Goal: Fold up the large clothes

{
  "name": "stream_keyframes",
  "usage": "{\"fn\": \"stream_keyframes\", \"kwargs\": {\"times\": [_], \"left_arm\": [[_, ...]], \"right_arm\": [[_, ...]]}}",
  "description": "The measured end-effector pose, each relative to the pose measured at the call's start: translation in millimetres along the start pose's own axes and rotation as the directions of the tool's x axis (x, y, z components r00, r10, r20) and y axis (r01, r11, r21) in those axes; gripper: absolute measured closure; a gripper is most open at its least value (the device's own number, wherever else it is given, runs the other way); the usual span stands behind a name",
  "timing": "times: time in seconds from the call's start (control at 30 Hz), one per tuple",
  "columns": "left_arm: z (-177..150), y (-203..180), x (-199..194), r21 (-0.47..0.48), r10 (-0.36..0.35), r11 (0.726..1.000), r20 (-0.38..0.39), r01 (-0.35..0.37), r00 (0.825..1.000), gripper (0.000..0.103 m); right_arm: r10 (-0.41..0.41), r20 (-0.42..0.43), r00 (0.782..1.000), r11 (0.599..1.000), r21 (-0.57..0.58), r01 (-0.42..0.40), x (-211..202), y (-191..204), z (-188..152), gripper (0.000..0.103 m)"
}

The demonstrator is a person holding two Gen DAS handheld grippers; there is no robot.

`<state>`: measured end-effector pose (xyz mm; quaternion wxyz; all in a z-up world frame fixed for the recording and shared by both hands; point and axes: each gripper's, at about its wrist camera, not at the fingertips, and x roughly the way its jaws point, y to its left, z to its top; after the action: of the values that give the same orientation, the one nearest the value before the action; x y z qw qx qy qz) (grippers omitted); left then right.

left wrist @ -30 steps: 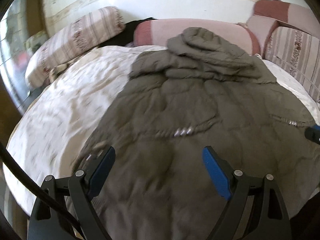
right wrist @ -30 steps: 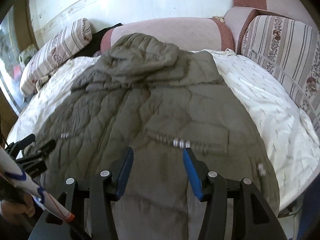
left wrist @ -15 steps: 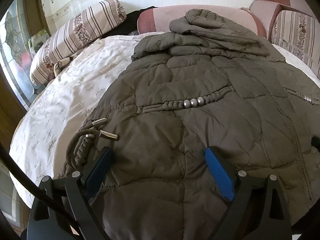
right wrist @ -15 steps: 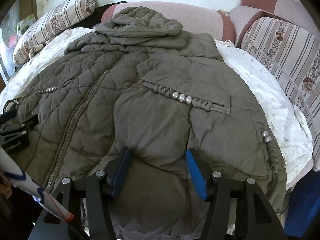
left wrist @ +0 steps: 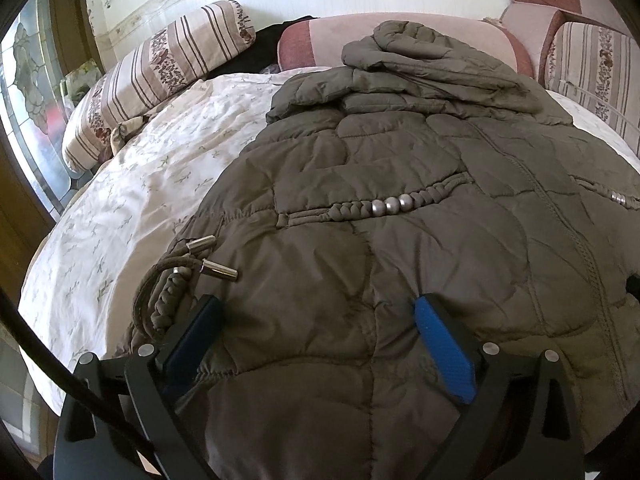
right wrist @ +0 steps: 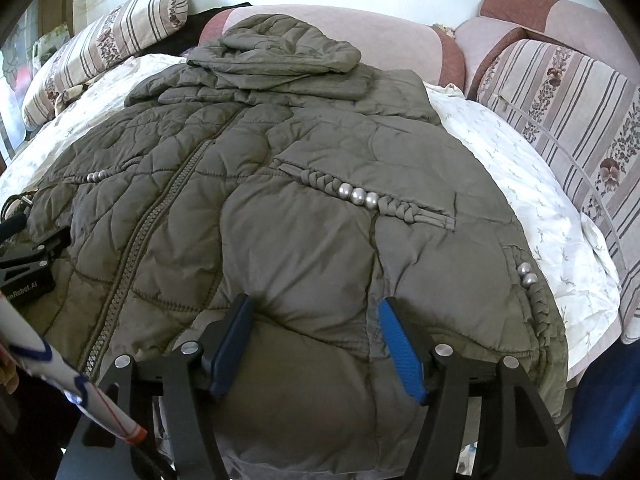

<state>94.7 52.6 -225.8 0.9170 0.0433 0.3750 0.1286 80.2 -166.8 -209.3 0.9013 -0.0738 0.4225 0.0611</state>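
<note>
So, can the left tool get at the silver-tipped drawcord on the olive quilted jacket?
Probably yes: the drawcord lies exposed on the jacket just ahead of the left tool, whose jaws are opening.

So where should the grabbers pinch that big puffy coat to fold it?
Probably at the bottom hem of the coat, coming in from the near edge of the bed. The coat lies flat, front up, hood at the far end, and the hem is the free edge nearest. The left gripper and right gripper are both opening, puffy fabric between their fingers.
</note>
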Motion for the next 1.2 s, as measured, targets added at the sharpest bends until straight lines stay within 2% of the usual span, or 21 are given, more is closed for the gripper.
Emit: {"fn": "stream_keyframes", "kwargs": {"times": [0.47,1.2], "left_arm": [[-6.8,6.4,2.0,-0.022,-0.015,1.000,0.037,0.016,0.999,0.000],[-17.0,5.4,-6.3,-0.029,0.005,1.000,0.080,-0.003,0.997,0.000]], "right_arm": [[-0.026,0.064,0.998,0.998,-0.050,0.029,-0.5,1.5,-7.0,0.026],[-0.020,0.101,0.995,0.997,-0.066,0.027,-7.7,-4.0,-17.7,0.021]]}}
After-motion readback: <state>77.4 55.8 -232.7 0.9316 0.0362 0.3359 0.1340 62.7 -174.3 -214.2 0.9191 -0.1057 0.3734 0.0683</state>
